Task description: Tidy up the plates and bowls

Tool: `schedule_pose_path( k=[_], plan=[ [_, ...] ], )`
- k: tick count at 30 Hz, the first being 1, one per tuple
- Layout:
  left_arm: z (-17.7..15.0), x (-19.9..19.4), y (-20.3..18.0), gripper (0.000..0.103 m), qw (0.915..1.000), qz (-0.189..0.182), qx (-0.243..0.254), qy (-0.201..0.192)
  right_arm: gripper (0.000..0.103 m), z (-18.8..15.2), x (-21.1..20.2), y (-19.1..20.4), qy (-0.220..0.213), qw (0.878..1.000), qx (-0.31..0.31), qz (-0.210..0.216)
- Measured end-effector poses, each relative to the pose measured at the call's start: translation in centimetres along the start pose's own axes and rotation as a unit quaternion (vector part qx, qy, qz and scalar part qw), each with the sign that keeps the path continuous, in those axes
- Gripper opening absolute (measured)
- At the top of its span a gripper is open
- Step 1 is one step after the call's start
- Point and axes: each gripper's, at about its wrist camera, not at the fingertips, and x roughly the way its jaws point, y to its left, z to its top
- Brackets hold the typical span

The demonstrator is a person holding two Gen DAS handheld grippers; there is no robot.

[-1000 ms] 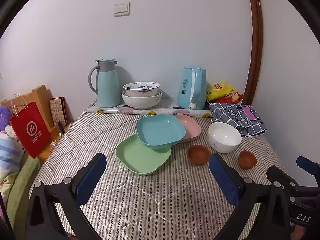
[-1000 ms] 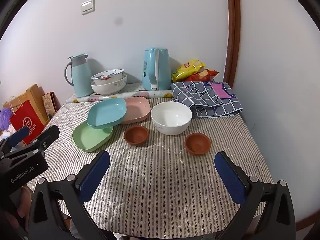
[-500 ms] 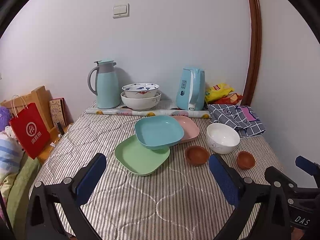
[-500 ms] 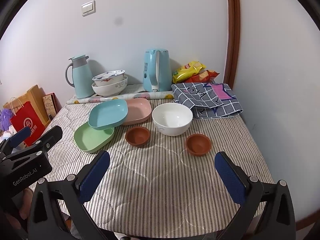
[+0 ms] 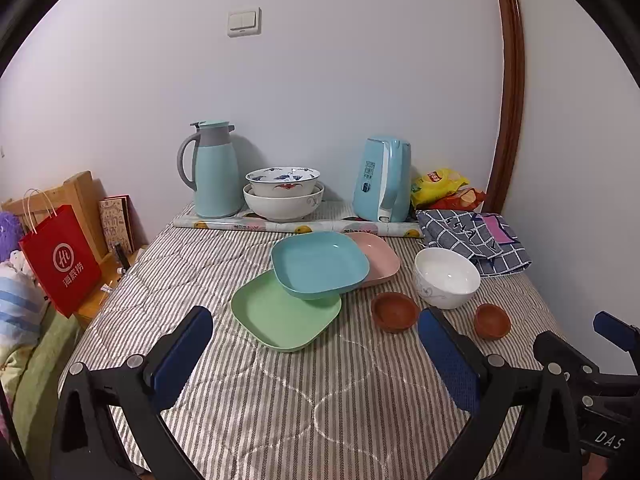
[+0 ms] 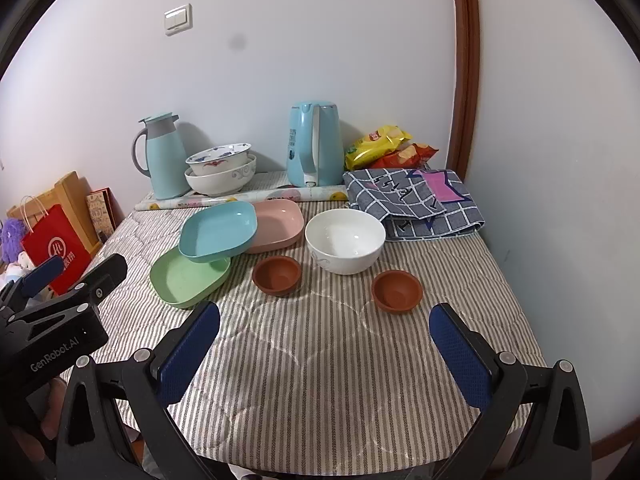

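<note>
Both grippers hover over the near edge of the striped tablecloth, jaws spread wide, nothing held. Left to right on the table: green plate lowest and nearest, blue plate tilted across its far corner and overlapping the pink plate behind it; then a small brown bowl, a white bowl, and a second small brown bowl. Along the wall: thermos jug, two stacked patterned bowls, blue kettle, snack bags, checked cloth. Key relation: the plate cluster lies straight ahead of the left gripper, between its finger lines, so the left looks the nearer tool for the plates; the chain runs diagonally from near-left to far-right, green corner closest. The right gripper faces the gap between the two brown bowls, with the right-hand one just beyond its right finger; judged the natural arm for the bowls. View differences: the right wrist view shows the blue plate's tilt and the shadowed gap under it more clearly, plus the left gripper's body at the left edge; the left wrist view shows the red shopping bag and floor clutter more fully, and part of the right gripper at lower right.
</note>
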Motion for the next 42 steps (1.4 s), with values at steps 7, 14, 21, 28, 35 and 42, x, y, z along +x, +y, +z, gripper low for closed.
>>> schedule_pose_path(
  k=[7,14,21,28,35,42],
  plan=[
    [-0.15,-0.07,0.1,0.103,1.0,0.0,0.0,-0.002,0.103,-0.05,-0.18,0.07,-0.001,1.0,0.002,0.0],
    [-0.23,-0.23,0.17,0.103,1.0,-0.001,0.0,-0.004,0.103,0.03,-0.37,0.08,-0.003,1.0,0.003,-0.001],
    [-0.15,-0.34,0.3,0.103,1.0,-0.001,-0.002,-0.003,0.103,0.19,-0.53,0.2,-0.004,1.0,0.003,0.001],
    [-0.19,-0.42,0.36,0.103,1.0,-0.002,-0.002,-0.004,0.103,0.21,-0.58,0.25,-0.005,1.0,0.003,0.001],
    [-0.2,-0.51,0.16,0.103,1.0,-0.005,0.0,-0.005,0.103,0.09,-0.74,0.3,-0.006,1.0,0.003,0.001],
    [-0.12,-0.48,-0.06,0.103,0.9999,-0.008,0.003,-0.008,0.103,0.14,-0.63,0.34,-0.005,1.0,0.003,0.002]
  ],
)
